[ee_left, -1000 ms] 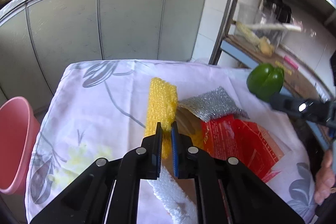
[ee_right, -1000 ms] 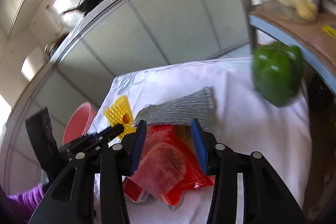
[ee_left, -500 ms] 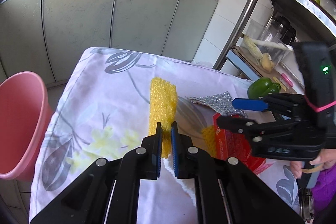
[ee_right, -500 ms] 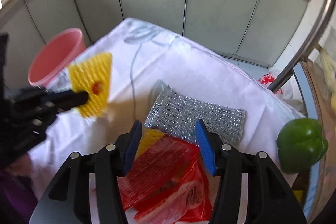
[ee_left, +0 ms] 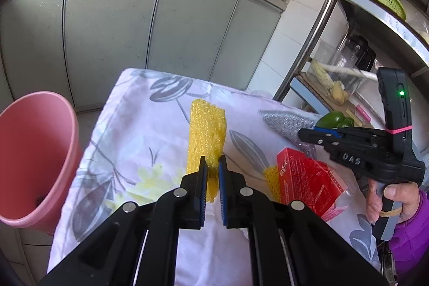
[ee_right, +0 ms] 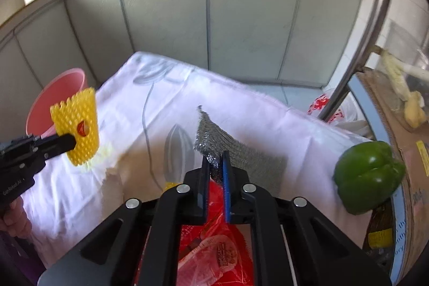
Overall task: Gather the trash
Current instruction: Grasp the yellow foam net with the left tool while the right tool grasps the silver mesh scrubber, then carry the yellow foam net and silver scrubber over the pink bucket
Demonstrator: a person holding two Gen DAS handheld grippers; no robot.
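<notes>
The right gripper point(ee_left: 311, 134) is showing raised letters "DAS" on the side of its black body, seen from the left wrist camera. The left gripper point(ee_right: 71, 142) is carrying small white lettering along its black body at the left edge of the right wrist view, reading roughly "GenRobot.AI". Just right of the left gripper's fingertips, a red carton point(ee_left: 305, 178) is bearing white print too small and slanted to read. Lettering on the red wrapper point(ee_right: 214, 253) under the right gripper is blurring out.
</notes>
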